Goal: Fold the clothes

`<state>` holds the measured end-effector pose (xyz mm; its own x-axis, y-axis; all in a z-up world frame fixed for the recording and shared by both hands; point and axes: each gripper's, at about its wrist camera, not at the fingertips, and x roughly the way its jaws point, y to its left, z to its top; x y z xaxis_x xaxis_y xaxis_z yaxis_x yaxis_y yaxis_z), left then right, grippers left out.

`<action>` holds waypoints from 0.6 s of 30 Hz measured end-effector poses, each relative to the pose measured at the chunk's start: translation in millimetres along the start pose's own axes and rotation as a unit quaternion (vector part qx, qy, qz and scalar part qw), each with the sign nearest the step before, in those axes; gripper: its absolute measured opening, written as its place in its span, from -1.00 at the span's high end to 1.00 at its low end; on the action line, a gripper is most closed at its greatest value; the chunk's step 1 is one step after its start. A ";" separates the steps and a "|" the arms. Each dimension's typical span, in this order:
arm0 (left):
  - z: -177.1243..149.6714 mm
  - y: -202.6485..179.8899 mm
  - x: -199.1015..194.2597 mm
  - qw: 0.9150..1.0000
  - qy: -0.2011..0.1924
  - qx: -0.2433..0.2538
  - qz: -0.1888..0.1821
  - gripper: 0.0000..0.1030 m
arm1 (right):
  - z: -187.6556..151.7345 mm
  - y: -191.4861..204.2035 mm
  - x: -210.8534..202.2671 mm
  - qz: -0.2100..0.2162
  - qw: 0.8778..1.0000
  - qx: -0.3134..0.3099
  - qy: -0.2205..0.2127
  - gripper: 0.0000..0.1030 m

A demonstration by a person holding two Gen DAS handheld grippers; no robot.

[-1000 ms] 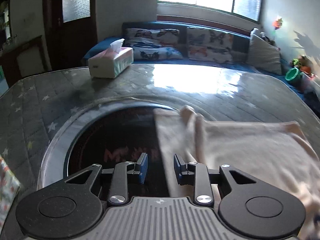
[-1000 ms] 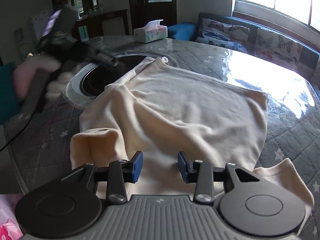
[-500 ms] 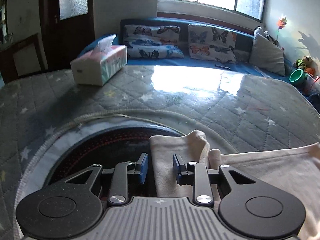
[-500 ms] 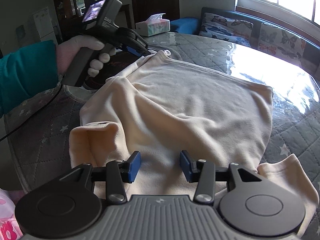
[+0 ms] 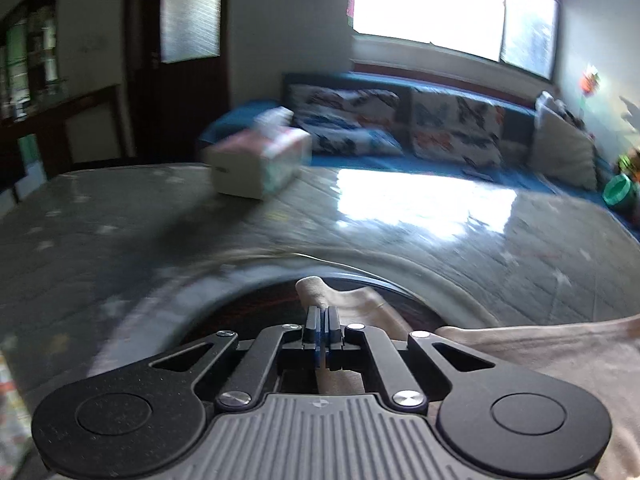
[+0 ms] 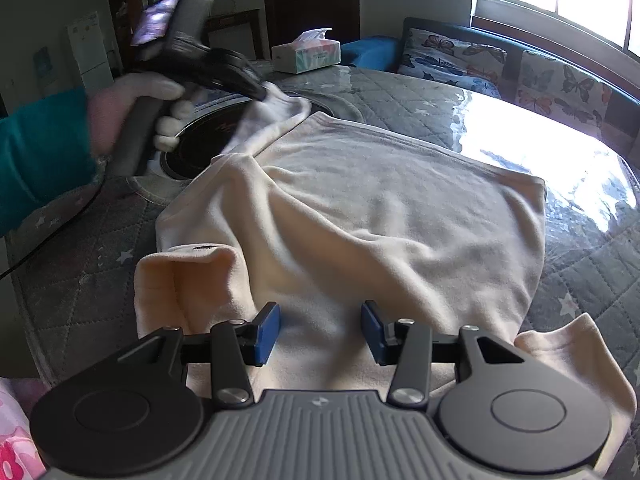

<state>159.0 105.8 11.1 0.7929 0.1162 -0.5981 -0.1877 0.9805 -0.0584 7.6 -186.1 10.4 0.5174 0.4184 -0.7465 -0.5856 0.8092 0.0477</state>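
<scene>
A cream garment (image 6: 384, 220) lies spread over the grey quilted table (image 6: 592, 288), with a sleeve cuff (image 6: 180, 280) folded near my right gripper. My left gripper (image 5: 322, 326) is shut on the garment's far corner (image 5: 316, 290), lifted slightly above the dark round cooktop (image 5: 260, 304). In the right wrist view the left gripper (image 6: 262, 94) pinches that corner, held by a gloved hand (image 6: 136, 104) with a teal sleeve. My right gripper (image 6: 320, 330) stands open just over the garment's near edge, with nothing between its blue pads (image 6: 269, 330).
A tissue box (image 6: 306, 54) sits at the table's far edge, also seen as tissue box (image 5: 260, 168). A blue sofa (image 6: 500, 64) with butterfly cushions runs under the window. Sunlight glares on the table (image 5: 420, 204). Pink fabric (image 6: 16, 444) shows at the lower left.
My left gripper has gone from open around the garment's corner to shut on it, and has raised the corner a little. The right gripper has stayed open in place.
</scene>
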 end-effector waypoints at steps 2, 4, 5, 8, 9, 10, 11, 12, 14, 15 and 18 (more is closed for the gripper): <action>-1.9 11.1 -12.8 1.000 -0.011 -0.010 0.013 0.97 | -0.3 0.0 -0.6 -0.002 1.000 -0.001 -0.001 0.12; -3.8 22.3 -25.5 0.999 -0.022 -0.021 0.026 0.97 | 0.0 -0.4 -3.8 -0.004 1.000 -0.001 -0.006 0.11; -4.8 27.9 -31.9 0.999 -0.027 -0.026 0.032 0.97 | 0.2 -0.7 -5.6 -0.005 1.000 -0.002 -0.008 0.11; -15.5 46.3 -49.7 0.998 -0.027 -0.040 0.045 0.97 | 2.9 0.8 -15.5 0.004 1.000 -0.008 -0.020 0.12; -19.3 52.6 -55.5 0.997 -0.026 -0.044 0.049 0.97 | 4.3 2.6 -18.9 0.011 1.000 -0.012 -0.023 0.12; -23.1 58.8 -61.4 0.997 -0.026 -0.048 0.053 0.97 | 5.5 5.0 -21.5 0.018 0.999 -0.016 -0.025 0.12; -26.9 65.0 -67.3 0.997 -0.026 -0.053 0.057 0.97 | 7.0 9.4 -23.9 0.028 0.999 -0.022 -0.027 0.12; -30.7 71.2 -73.2 0.996 -0.025 -0.057 0.061 0.97 | 8.5 14.3 -26.2 0.039 0.998 -0.030 -0.030 0.12; -35.6 75.9 -74.0 0.996 -0.018 -0.063 0.065 0.97 | 10.1 27.9 -28.5 0.063 0.996 -0.049 -0.033 0.13; -37.8 77.7 -73.7 0.996 -0.014 -0.065 0.067 0.97 | 10.3 34.8 -29.3 0.076 0.995 -0.058 -0.033 0.14; -38.2 77.4 -76.0 0.996 -0.016 -0.066 0.065 0.97 | 10.5 54.6 -26.4 0.114 0.990 -0.077 -0.025 0.17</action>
<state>62.1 166.9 21.5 0.7744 0.2477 -0.5822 -0.3633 0.9275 -0.0886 -31.5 -148.6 39.7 0.3883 0.6063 -0.6940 -0.7767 0.6206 0.1076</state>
